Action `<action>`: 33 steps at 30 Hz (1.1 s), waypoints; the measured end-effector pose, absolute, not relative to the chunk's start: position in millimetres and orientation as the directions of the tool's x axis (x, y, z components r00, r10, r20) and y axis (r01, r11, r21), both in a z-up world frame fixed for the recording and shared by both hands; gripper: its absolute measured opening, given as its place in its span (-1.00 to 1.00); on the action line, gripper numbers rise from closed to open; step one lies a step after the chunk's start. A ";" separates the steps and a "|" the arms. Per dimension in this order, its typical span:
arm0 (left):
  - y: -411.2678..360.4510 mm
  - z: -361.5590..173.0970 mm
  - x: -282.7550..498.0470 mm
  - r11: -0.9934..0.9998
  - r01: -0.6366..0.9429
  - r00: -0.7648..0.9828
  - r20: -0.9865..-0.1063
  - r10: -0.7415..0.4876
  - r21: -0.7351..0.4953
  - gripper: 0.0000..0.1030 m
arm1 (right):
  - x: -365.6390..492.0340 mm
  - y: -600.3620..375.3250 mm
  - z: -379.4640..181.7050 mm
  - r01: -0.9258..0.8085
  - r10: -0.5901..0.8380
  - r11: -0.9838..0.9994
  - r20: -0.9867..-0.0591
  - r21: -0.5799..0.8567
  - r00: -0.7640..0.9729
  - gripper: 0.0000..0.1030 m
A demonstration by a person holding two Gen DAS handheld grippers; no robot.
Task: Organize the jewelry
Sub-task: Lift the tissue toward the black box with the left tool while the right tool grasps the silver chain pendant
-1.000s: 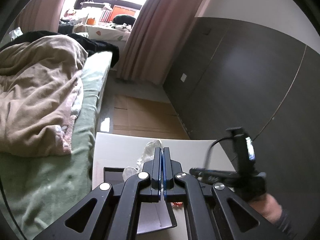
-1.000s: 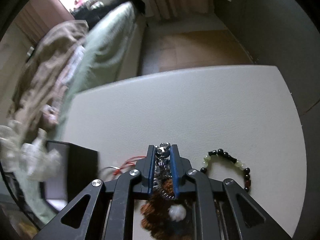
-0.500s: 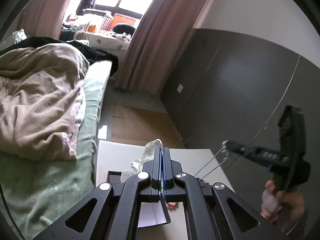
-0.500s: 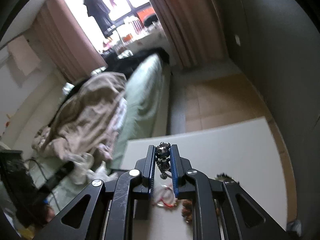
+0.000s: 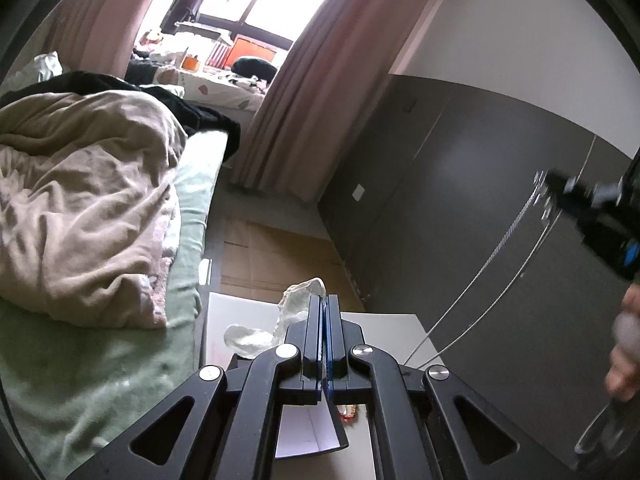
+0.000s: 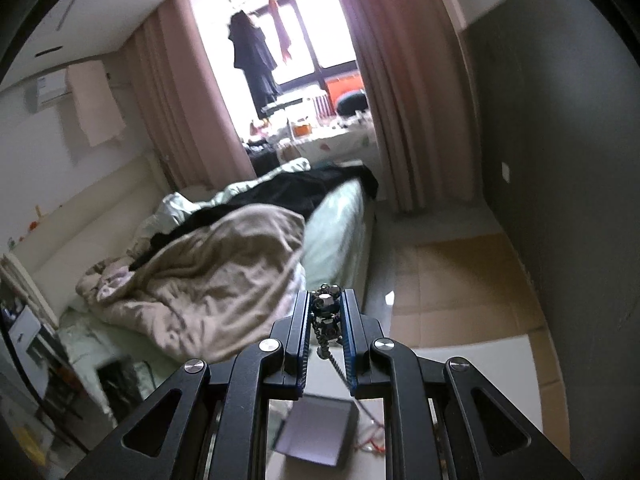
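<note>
Transfer step in hand: right gripper (image 6: 328, 322) is clamped on a beaded necklace (image 6: 327, 312) held high above the table (image 6: 480, 364), left gripper (image 5: 322, 340) pressed together empty, and lowering the chain into the open box (image 6: 316, 432) is judged next.

A rumpled beige blanket (image 5: 80, 208) lies on the green bed (image 5: 100, 380). Beyond the bed hang pink curtains (image 5: 304, 92), and cardboard (image 5: 276, 256) covers the floor beside it.
</note>
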State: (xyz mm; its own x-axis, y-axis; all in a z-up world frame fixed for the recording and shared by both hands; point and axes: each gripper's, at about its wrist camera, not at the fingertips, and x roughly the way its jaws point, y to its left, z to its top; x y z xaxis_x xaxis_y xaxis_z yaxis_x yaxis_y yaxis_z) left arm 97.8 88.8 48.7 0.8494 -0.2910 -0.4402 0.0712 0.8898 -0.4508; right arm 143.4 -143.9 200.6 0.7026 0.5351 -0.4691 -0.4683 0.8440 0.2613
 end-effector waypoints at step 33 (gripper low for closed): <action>115.0 23.8 110.1 0.885 0.001 0.819 -0.506 -0.268 -0.466 -1.00 | 177.7 -83.2 36.5 -0.478 0.631 0.766 -0.643 0.430 0.434 -0.69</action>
